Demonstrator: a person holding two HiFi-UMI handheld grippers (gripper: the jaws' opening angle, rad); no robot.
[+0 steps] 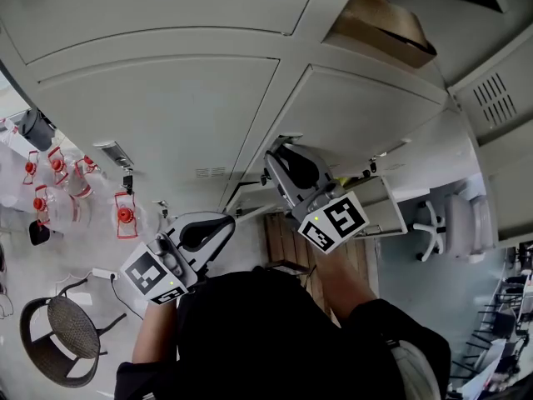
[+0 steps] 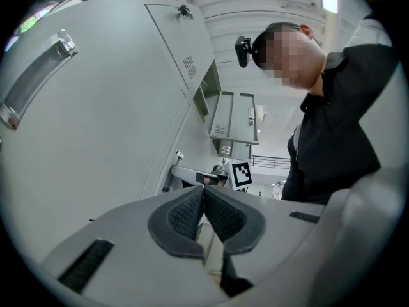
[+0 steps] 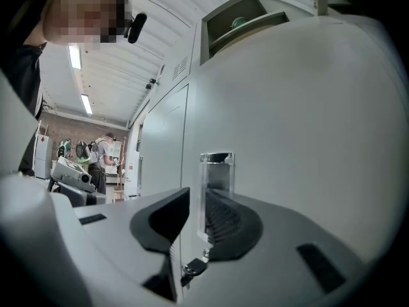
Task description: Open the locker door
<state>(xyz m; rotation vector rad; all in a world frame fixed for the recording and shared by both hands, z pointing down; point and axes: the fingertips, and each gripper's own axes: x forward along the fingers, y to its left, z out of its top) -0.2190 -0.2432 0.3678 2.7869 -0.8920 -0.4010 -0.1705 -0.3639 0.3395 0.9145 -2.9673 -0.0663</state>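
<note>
1. Room: a bank of grey lockers (image 1: pixel 166 98) is filling the head view. Off to the sides on the floor are one wicker chair (image 1: pixel 62 340) and one white office chair (image 1: pixel 433 219).
2. The locker door (image 3: pixel 287 139) is sitting directly ahead of the right gripper and looking flush with its neighbour. It is carrying one upright handle (image 3: pixel 217 171) near its left edge. One small dark piece (image 3: pixel 193 268), probably a key, is sitting just below.
3. The right gripper (image 3: pixel 195 216) is up at the door with its two fingers spread and the handle standing between them. A gap is showing on the left side, so it is not clamping.
4. The left gripper (image 2: pixel 204 203) is hanging lower and to the left, apart from the door. Its two fingers are pressed together on nothing.
5. One locker higher up is standing open with one cardboard box (image 1: pixel 383 23) inside.
6. One person (image 3: pixel 102 158) is standing far back in the right gripper view.
</note>
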